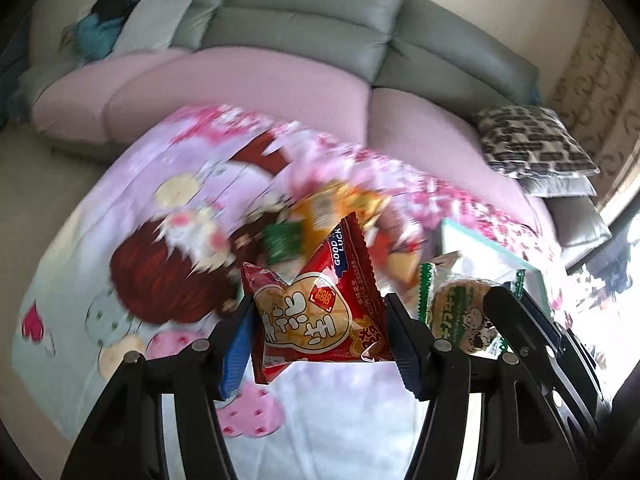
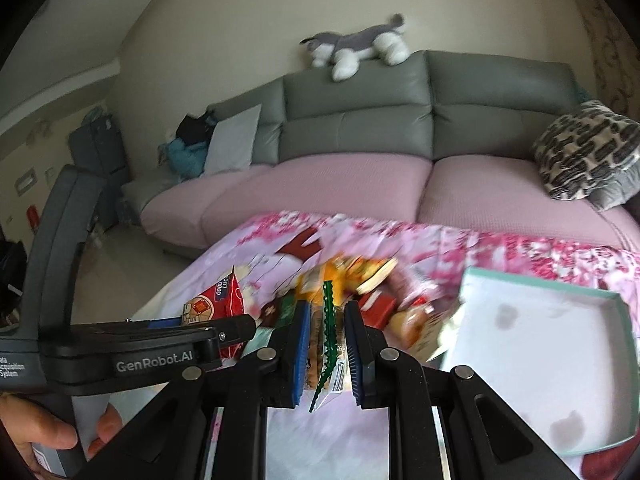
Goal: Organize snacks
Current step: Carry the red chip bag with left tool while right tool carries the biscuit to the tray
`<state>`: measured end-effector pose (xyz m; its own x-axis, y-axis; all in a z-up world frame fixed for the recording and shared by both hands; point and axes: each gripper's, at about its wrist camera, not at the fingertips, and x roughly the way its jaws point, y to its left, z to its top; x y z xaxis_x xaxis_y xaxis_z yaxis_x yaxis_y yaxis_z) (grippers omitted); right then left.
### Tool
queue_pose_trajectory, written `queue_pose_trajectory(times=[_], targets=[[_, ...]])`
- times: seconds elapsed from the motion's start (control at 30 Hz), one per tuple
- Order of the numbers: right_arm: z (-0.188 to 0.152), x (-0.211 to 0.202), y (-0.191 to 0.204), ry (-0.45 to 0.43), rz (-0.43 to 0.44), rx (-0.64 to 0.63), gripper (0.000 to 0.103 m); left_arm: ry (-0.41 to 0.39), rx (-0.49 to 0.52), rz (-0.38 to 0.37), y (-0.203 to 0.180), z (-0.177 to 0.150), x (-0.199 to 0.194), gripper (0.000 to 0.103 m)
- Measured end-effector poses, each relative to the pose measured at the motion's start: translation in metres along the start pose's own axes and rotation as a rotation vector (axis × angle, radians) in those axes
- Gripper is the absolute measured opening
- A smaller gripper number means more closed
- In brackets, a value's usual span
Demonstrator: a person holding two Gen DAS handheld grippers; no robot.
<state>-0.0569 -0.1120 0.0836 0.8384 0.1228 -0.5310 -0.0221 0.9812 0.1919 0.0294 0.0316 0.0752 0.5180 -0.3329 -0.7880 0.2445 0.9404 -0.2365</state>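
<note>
The left wrist view shows the left gripper (image 1: 320,332) with its blue pads clamped on the sides of a red peanut packet (image 1: 320,304), lifted clear of the cartoon-print cloth (image 1: 120,208); the packet's printed face is toward the camera, its long axis runs from the bottom centre up toward a sealed corner at upper right, where "GOOD LUCK" can be read. Only this view gives the face of the second snack: at the lower right of the frame a green-and-white round biscuit packet (image 1: 464,312) sits flat-on, in the black jaws of the right gripper (image 1: 496,312). The right wrist view sees that same packet edge-on in the right gripper (image 2: 328,344), a thin strip with a green zigzag seal between nearly closed pads, its long axis running up the frame. This view alone shows the open white box with a teal rim (image 2: 624,320) at the right, a person's hand (image 2: 36,436) on the left gripper's handle at the lower left, and a plush dog (image 2: 360,48) on the grey sofa (image 2: 360,120). Behind both held packets lies a blurred snack pile (image 2: 360,276), probably several small wrappers
</note>
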Motion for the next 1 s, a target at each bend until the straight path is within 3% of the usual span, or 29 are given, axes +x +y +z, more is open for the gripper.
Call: queue_pose_trajectory(times=[0.23, 0.6, 1.0], targets=[[0.025, -0.019, -0.048, -0.055, -0.121, 0.063, 0.019, -0.022, 0.106, -0.059, -0.061, 0.027, 0.004, 0.064], [0.032, -0.029, -0.135, -0.088, -0.284, 0.206, 0.019, -0.001, 0.227, -0.129, -0.144, 0.035, 0.049, 0.064], [0.026, -0.032, -0.218, -0.108, -0.437, 0.366, 0.019, 0.011, 0.298, -0.174, -0.194, 0.038, 0.098, 0.064]])
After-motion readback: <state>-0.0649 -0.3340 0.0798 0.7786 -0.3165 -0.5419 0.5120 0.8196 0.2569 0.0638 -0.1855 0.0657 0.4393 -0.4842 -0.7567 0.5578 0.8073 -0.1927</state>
